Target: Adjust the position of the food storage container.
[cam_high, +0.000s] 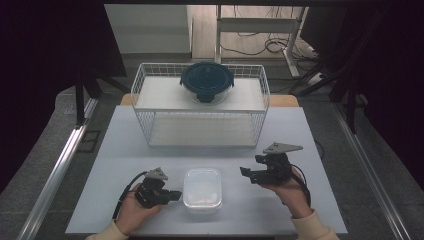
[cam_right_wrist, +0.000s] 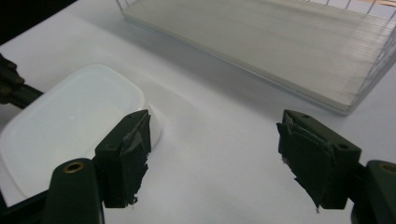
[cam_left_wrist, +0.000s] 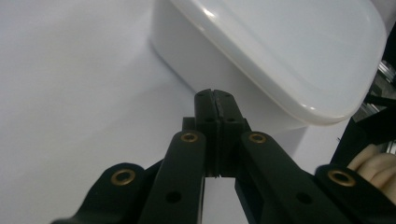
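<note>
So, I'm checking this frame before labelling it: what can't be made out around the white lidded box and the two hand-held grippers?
- White lidded box: contents hidden by its cloudy lid in the high view.
- Left hand-held gripper, shut: whether its tip touches the box wall is unclear in the left gripper view.
- Round dark-lidded container on the wire rack: contents hidden by the lid.
- Right hand-held gripper, open: the box's near end is cut off behind one jaw.
</note>
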`<state>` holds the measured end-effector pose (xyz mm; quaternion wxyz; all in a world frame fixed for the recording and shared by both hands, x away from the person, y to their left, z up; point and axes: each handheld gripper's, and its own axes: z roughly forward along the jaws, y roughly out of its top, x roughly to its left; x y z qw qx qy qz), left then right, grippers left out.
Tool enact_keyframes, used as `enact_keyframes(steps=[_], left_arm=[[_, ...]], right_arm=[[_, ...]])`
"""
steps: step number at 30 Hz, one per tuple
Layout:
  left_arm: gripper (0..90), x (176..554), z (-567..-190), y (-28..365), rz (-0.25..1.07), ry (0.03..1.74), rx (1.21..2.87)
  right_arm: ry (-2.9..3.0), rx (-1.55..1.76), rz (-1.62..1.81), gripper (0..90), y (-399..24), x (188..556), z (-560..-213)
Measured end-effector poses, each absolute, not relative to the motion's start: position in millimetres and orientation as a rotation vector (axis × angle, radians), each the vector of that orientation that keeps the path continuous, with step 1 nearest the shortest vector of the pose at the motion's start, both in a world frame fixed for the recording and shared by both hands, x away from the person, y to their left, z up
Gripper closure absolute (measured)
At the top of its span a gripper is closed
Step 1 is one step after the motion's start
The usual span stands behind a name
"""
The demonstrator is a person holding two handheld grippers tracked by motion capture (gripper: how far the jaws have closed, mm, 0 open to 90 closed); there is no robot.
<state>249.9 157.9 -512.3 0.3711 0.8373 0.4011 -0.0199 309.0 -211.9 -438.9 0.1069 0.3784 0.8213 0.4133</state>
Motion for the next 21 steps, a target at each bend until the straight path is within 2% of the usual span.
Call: enact_keyframes(steps=[5,7,10,12,18,21], left_arm=[[89.1,243,-505,178,0.021,1.092,2.031],[80.0,240,-503,184,0.049,1.119,1.98],[54.8,240,-499,191,0.063,1.192,1.915],[42.7,240,-496,195,0.025,1.207,1.866],[29.5,241,-496,195,0.016,1.245,1.855],[26.4,241,-497,195,0.015,1.262,1.852]], right_arm=[[2.453,1.131,1.267,24.2,-212,304,-438],[2.47,1.136,1.287,23.3,-214,301,-441],[2.48,1.154,1.324,21.6,-217,296,-446],[2.48,1.172,1.341,21.1,-219,293,-450],[2.488,1.186,1.356,19.6,-220,286,-459],[2.501,1.206,1.364,20.8,-219,285,-460]])
